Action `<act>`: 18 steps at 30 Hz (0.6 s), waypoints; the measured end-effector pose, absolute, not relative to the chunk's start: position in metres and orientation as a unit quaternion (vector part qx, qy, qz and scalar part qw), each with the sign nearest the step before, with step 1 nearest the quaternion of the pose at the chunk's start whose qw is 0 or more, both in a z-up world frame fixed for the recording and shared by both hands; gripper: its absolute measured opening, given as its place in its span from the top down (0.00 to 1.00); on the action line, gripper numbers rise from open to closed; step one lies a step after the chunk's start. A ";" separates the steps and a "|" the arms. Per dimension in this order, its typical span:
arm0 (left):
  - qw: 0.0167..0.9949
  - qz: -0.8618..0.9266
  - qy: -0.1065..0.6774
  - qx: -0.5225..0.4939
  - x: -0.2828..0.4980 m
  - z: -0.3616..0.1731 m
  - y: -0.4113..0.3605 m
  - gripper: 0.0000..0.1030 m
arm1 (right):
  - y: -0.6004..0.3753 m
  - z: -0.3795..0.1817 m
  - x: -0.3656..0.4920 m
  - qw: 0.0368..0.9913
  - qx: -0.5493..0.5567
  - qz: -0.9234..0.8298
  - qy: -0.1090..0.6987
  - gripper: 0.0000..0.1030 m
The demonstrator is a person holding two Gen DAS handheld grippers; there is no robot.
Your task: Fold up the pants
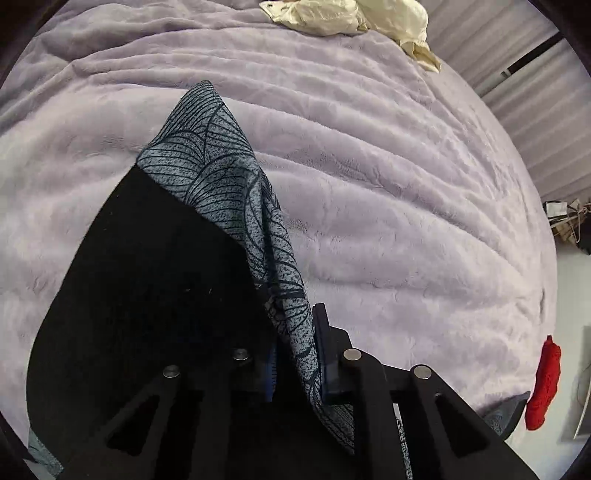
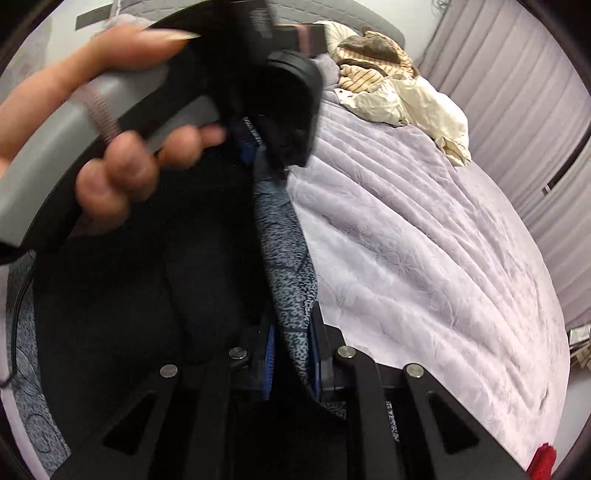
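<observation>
**Both tongs pinch the pants above the bed**

The left tongs (image 1: 295,354) are clamped on a fold of the grey-blue patterned pants (image 1: 221,166), lifted over the lilac blanket (image 1: 406,221). The right tongs (image 2: 291,354) grip the same pants (image 2: 284,266) just beside the left hand (image 2: 122,173). Cream clothing (image 1: 351,18) lies at the bed's far end.

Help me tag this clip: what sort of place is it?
Probably a bedroom: a bed under a lavender plush blanket, cream clothes heaped on it, and pleated curtains behind.
</observation>
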State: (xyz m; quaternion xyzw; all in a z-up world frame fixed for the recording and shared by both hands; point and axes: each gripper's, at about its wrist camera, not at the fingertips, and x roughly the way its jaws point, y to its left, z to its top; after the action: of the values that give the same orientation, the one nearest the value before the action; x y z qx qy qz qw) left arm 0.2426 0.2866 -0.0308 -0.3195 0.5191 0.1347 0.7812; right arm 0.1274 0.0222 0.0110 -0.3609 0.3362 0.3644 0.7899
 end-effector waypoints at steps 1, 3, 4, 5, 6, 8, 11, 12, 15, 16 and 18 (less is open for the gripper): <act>0.790 0.131 0.508 -0.319 0.231 -0.022 0.287 0.84 | 0.022 0.015 0.123 0.795 -0.359 0.360 0.332 0.84; 0.811 0.118 0.472 -0.324 0.193 0.010 0.283 0.84 | 0.023 0.026 0.110 0.804 -0.350 0.357 0.321 0.84; 0.819 0.110 0.458 -0.327 0.176 0.022 0.283 0.84 | 0.027 0.032 0.107 0.810 -0.345 0.354 0.315 0.84; 0.824 0.105 0.448 -0.331 0.159 0.036 0.278 0.84 | 0.025 0.040 0.099 0.817 -0.338 0.351 0.309 0.84; 0.828 0.098 0.438 -0.336 0.141 0.045 0.277 0.84 | 0.020 0.049 0.089 0.822 -0.329 0.353 0.302 0.84; 0.834 0.086 0.425 -0.341 0.110 0.053 0.277 0.84 | 0.012 0.065 0.068 0.826 -0.320 0.362 0.290 0.84; 0.840 0.080 0.411 -0.344 0.065 0.047 0.278 0.84 | 0.008 0.077 0.022 0.821 -0.326 0.380 0.275 0.84; 0.840 0.083 0.411 -0.343 0.041 0.040 0.277 0.84 | 0.009 0.076 0.006 0.817 -0.334 0.383 0.272 0.84; 0.827 0.087 0.431 -0.350 -0.004 0.005 0.275 0.84 | 0.010 0.054 -0.028 0.804 -0.368 0.383 0.269 0.85; 0.820 0.091 0.440 -0.355 -0.009 -0.010 0.274 0.84 | 0.012 0.044 -0.041 0.798 -0.370 0.385 0.278 0.85; 0.802 0.096 0.457 -0.373 -0.026 -0.042 0.274 0.84 | 0.017 0.022 -0.048 0.789 -0.364 0.391 0.305 0.85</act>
State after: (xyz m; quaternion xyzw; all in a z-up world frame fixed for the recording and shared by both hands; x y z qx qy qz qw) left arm -0.0264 0.2743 -0.0418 -0.3725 0.4565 0.0957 0.8023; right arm -0.0476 0.0171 0.0221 -0.3638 0.3051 0.3906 0.7887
